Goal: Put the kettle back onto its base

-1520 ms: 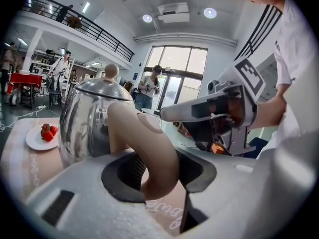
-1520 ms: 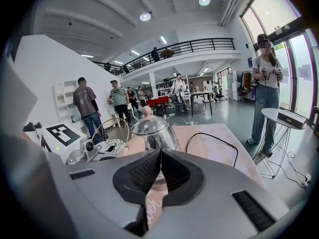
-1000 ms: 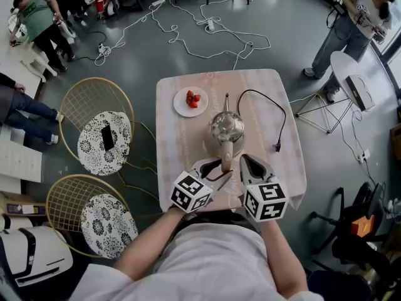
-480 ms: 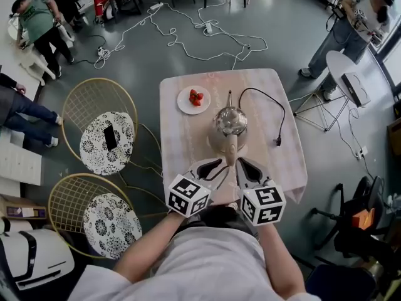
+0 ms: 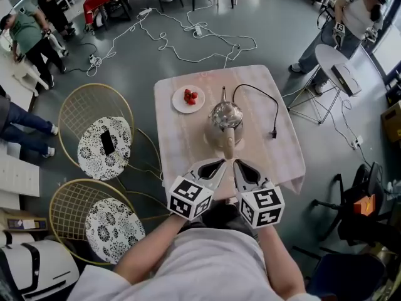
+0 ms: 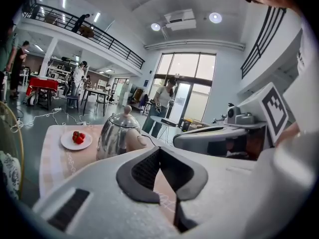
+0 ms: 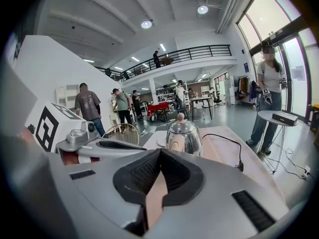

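The left tongs [image 6: 160, 149], just snapped closed, and the right tongs [image 7: 160, 151] were both clenched on nothing. The shiny steel kettle with a beige handle [image 5: 226, 118] stood just ahead of them on the pale surface [image 5: 188, 137]; a forward nudge could knock its handle and unseat it.

Left tongs [image 6: 169, 198] have just closed on nothing; kettle [image 6: 113, 136] ahead on the surface [image 6: 55, 159], plate [image 6: 67, 144] of probably strawberries [image 6: 77, 137] beside it.
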`<act>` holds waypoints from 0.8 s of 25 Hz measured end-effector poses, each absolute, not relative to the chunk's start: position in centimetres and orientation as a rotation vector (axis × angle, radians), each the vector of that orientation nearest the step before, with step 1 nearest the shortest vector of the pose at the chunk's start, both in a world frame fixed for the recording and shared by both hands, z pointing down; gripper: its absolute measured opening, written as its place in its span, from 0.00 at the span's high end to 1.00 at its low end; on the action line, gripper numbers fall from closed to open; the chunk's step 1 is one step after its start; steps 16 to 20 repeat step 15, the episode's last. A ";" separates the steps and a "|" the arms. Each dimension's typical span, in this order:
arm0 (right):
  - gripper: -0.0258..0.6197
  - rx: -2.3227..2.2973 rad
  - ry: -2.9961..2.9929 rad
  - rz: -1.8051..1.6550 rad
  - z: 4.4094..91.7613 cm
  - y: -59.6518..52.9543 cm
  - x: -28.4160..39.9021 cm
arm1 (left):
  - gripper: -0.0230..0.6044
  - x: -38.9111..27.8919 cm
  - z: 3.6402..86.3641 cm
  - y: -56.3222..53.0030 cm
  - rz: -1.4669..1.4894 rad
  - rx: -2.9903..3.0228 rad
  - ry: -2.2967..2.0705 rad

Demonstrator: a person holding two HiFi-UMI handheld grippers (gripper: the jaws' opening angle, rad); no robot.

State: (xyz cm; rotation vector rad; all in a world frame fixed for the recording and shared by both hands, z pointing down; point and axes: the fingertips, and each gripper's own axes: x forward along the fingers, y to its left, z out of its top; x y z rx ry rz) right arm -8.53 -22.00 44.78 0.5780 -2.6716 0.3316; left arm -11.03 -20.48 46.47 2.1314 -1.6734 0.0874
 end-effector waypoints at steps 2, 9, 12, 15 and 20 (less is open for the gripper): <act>0.95 0.587 -2.672 0.332 44.7 -21.6 -8.4 | 0.95 -10.8 46.2 -20.2 0.093 2.145 -1.670; 0.96 0.619 -2.665 0.338 44.8 -20.6 -7.7 | 0.95 -10.0 46.2 -19.6 0.103 2.175 -1.637; 0.96 0.628 -2.659 0.338 44.9 -20.3 -7.4 | 0.95 -9.8 46.1 -19.3 0.108 2.185 -1.632; 0.96 0.635 -2.654 0.337 44.9 -19.9 -7.1 | 0.95 -9.5 46.2 -19.0 0.109 2.188 -1.625; 0.96 0.635 -2.654 0.337 44.9 -19.9 -7.1 | 0.95 -9.5 46.2 -19.0 0.109 2.188 -1.625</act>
